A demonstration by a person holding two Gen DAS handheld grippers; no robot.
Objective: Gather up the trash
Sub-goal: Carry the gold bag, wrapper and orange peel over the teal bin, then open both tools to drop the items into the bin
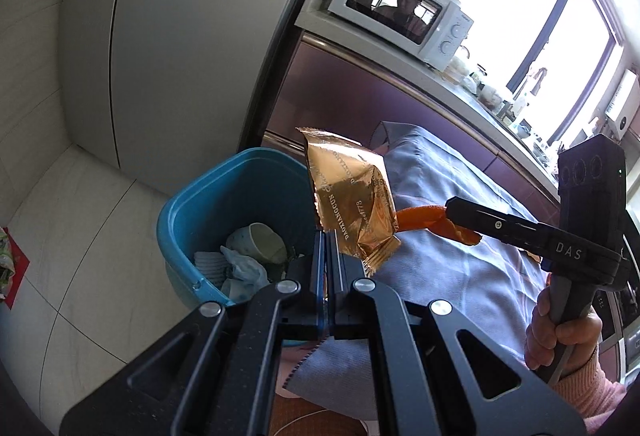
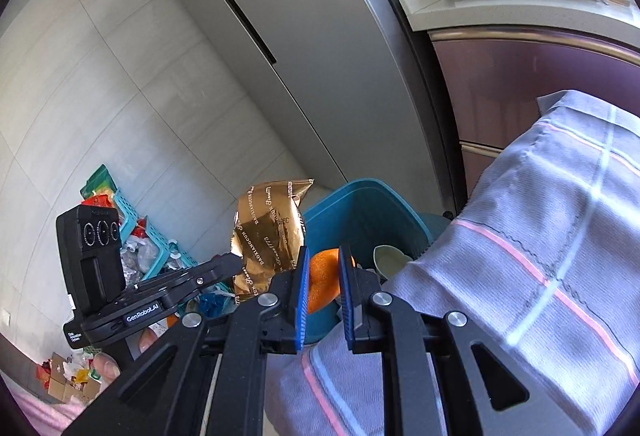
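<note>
The left gripper (image 1: pixel 329 236) is clamped fully on the lower edge of a gold wrapper (image 1: pixel 350 196), which stands up crumpled above the pads; the right gripper (image 2: pixel 323 276) is pinched on an orange peel (image 2: pixel 324 280), its blue pads only a little apart with the peel between them.

The left wrist view alone shows inside the bin (image 1: pixel 208 220), just left of the wrapper: a pale cup (image 1: pixel 262 240) and crumpled white tissue (image 1: pixel 240 264) lie at the bottom; it also shows the hand (image 1: pixel 560 332) round the right gripper's handle, a pink sleeve at the wrist, and the peel (image 1: pixel 432 222) as a bent strip poking from the right jaws, near the wrapper.

The right wrist view alone shows the far left floor: a teal basket (image 2: pixel 132 220) of mixed packets, and more litter low at the left edge, though what it is I cannot make out; the wrapper (image 2: pixel 268 236) hangs just left of the bin (image 2: pixel 368 208).

A striped grey cloth (image 2: pixel 520 256) covers the near right; the fridge (image 1: pixel 180 36) stands behind the bin; a microwave (image 1: pixel 404 8) sits on the counter (image 1: pixel 460 96) at the far right.
</note>
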